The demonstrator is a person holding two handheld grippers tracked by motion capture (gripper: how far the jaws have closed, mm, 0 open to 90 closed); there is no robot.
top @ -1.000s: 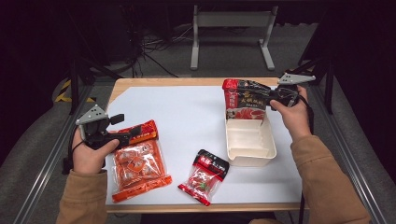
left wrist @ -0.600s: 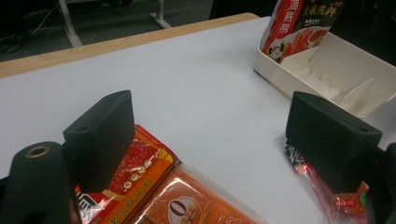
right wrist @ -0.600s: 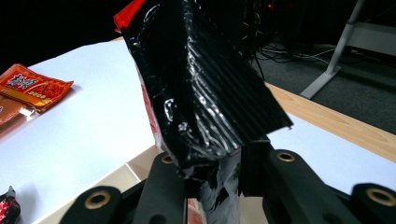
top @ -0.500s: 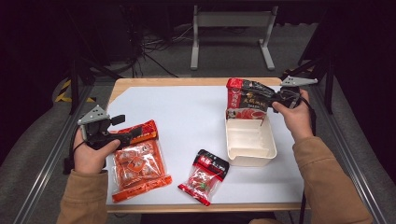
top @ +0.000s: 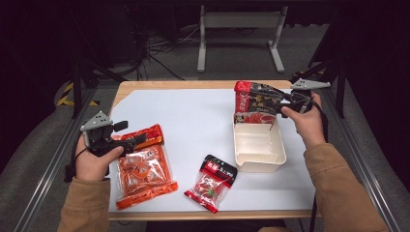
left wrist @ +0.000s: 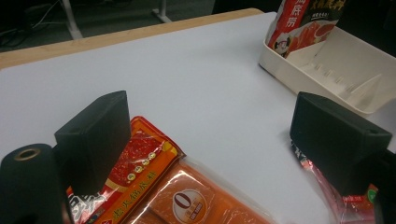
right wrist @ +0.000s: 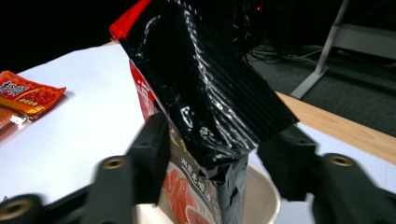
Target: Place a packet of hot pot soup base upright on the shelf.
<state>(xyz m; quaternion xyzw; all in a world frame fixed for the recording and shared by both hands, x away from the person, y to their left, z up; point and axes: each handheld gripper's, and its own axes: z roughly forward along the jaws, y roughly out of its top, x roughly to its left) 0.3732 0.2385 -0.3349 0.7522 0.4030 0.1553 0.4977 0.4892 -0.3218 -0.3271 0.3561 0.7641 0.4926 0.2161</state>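
- The right gripper (top: 283,100) hovers over the far end of a shallow cream plastic tray (top: 258,147) on the right half of the white surface (top: 193,125).
- A tall black-and-red foil pouch (top: 255,102) stands upright with its lower end inside the far end of that tray.
- In the right gripper view the pouch (right wrist: 205,107) rises between the two black jaws; these have just been opening, and a gap shows on the right-hand side between jaw and pouch, so the gripper stands spread and no longer pinches it. Whether the left-hand jaw touches the pouch I cannot tell.
- The rest of the tray shows bare, ribbed compartments.
- The left gripper (top: 138,140) rests low at the left edge of the surface, over the far end of a flat orange-and-red snack packet (top: 142,169) that lies on the surface.
- In the left gripper view its jaws stand wide apart, with the top of the orange packet (left wrist: 154,186) beneath and between them; they grip nothing.
- A small clear packet with a black header and red sweets (top: 211,182) lies near the front edge, between the orange packet and the tray, touching neither.
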